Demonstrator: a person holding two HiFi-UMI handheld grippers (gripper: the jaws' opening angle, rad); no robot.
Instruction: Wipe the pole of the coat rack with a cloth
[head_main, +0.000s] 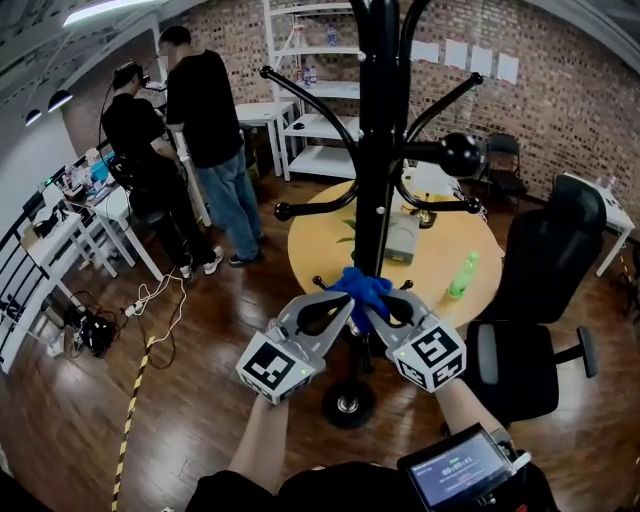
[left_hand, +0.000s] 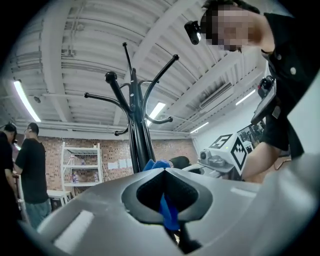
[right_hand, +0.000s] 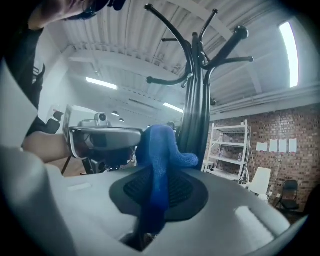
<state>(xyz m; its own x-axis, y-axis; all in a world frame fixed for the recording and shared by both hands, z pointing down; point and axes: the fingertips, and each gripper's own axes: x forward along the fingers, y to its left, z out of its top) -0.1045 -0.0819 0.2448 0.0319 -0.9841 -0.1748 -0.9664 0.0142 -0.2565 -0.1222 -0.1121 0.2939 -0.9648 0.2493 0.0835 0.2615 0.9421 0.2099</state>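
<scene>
- Nipped tight in left gripper: thin fold of nubby blue cloth.
- Clamped likewise in right gripper.
- Bunched against smooth, round black pole.

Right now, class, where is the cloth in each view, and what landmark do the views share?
Head view: cloth just below centre, in front of the pole.
Left gripper view: cloth low centre, pinched in the jaws.
Right gripper view: cloth centre, rising from the jaws.
Shared landmark: the pole, behind the cloth in every view.
</scene>
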